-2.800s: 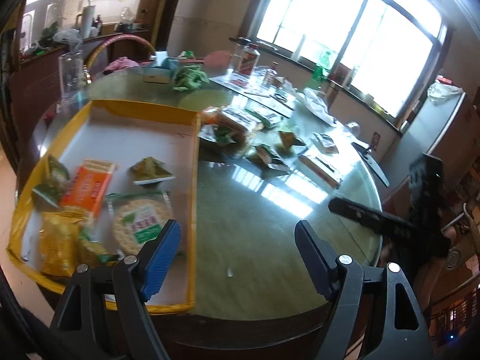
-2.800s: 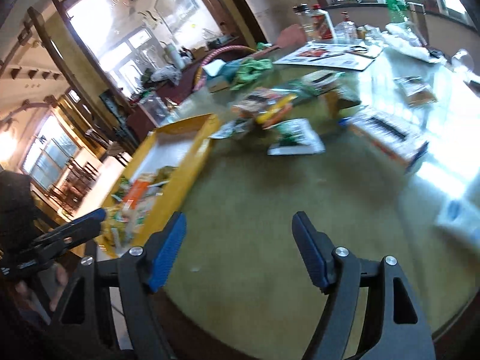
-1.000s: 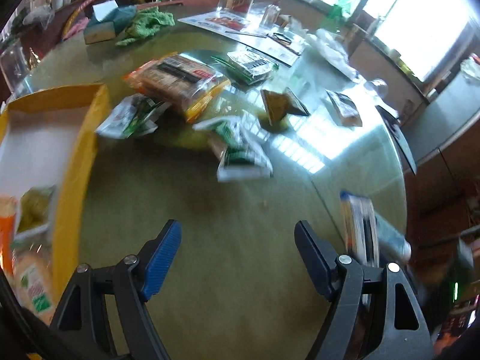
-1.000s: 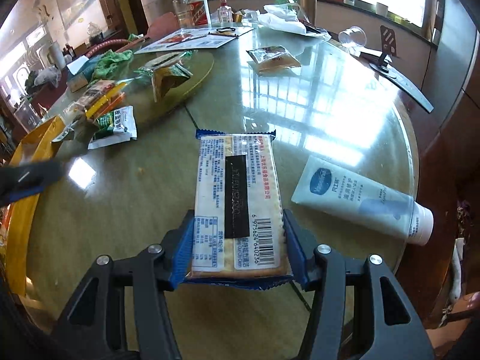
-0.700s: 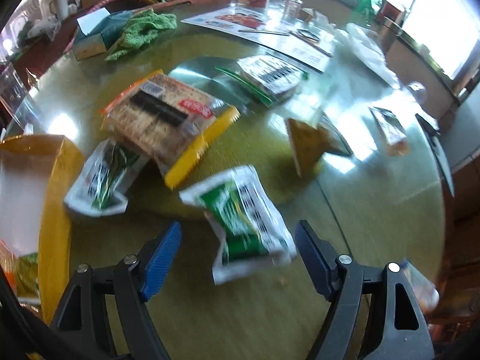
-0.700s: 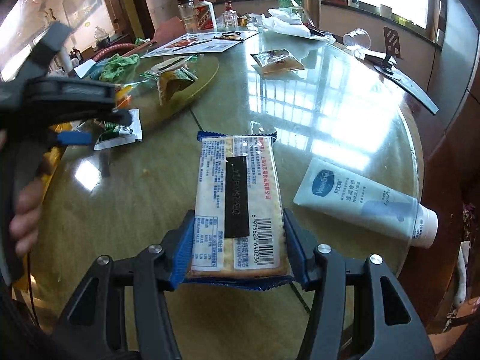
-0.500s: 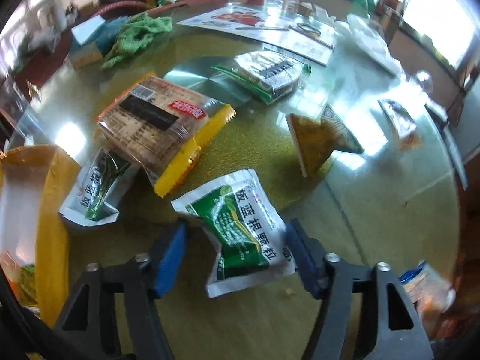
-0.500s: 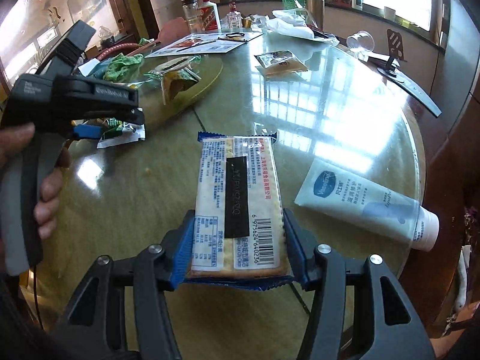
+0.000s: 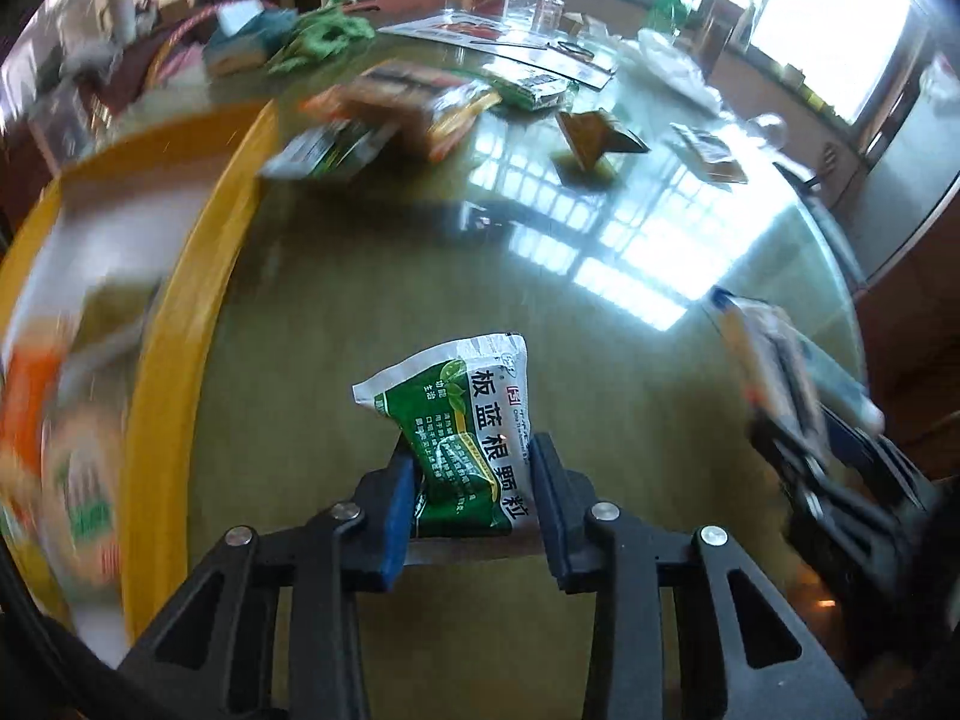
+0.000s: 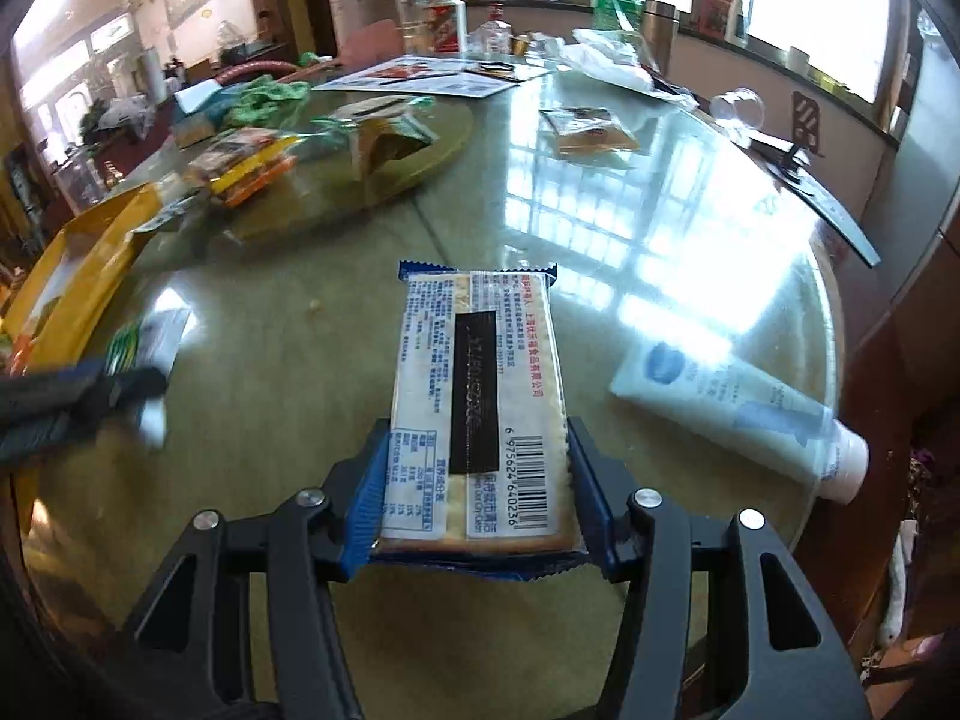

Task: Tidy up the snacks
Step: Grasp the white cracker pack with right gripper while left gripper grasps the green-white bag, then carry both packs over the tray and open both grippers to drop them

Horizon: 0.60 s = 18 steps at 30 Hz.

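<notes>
Clamping the green sachet [image 9: 474,438] above the table's near edge, the left gripper [image 9: 474,504] heads traywards [image 9: 198,276], presumably, while the right gripper [image 10: 477,501] pinches the cracker pack [image 10: 480,402].

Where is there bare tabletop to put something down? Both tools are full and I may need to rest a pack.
The clearest patch is the glass table between the yellow tray and the white tube, under the cracker pack. The sunlit stretch beyond is also bare. Farther back, around the orange-yellow pack, it is crowded.
</notes>
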Motion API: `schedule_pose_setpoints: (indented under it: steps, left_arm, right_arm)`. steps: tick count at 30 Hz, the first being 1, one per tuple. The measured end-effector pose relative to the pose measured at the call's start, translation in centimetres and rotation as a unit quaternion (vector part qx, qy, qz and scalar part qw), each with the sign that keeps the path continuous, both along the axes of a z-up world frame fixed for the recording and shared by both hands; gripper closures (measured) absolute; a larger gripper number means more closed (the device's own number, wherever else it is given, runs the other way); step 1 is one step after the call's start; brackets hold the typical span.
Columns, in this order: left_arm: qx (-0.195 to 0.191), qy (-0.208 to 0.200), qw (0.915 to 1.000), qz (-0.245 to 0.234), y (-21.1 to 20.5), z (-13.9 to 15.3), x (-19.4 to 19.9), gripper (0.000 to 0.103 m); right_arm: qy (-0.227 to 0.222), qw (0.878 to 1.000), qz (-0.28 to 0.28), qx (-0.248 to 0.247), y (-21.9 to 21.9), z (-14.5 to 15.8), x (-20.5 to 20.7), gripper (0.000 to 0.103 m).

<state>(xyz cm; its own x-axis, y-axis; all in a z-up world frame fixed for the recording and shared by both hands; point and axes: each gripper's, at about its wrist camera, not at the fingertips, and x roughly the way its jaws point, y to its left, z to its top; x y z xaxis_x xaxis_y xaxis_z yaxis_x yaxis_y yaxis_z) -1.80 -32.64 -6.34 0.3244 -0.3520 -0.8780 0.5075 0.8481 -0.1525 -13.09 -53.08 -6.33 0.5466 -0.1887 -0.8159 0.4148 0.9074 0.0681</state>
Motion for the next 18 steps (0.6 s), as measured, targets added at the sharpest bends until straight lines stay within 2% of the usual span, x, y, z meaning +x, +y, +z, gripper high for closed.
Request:
schedule_pose_setpoints:
  steps: [5,7,9,11,14,18]
  left_arm:
    - [-0.061,-0.021,0.9978,-0.011,4.1,2.9,-2.2,0.068]
    - [-0.090,-0.021,0.9957,-0.007,5.7,4.2,-2.6,0.068]
    - [-0.114,-0.021,0.9932,-0.006,7.2,5.4,-2.5,0.068]
    - [-0.136,-0.036,0.9900,0.002,9.4,6.8,-2.4,0.068]
    - [-0.161,-0.058,0.9849,0.026,13.1,8.3,-1.7,0.068]
    - [-0.174,-0.072,0.9795,0.071,17.8,9.5,0.8,0.068]
  right_arm:
    - [-0.022,1.000,0.019,0.002,2.5,0.0,-0.7,0.047]
    - [-0.028,0.999,0.029,0.020,3.4,0.1,-0.6,0.047]
    - [-0.041,0.997,0.044,0.058,4.2,0.7,-0.2,0.047]
    - [-0.065,0.994,0.054,0.069,5.6,2.0,0.2,0.047]
    - [-0.092,0.991,0.077,0.053,8.6,4.3,1.0,0.047]
    - [-0.107,0.981,0.134,0.094,12.5,6.8,3.9,0.047]
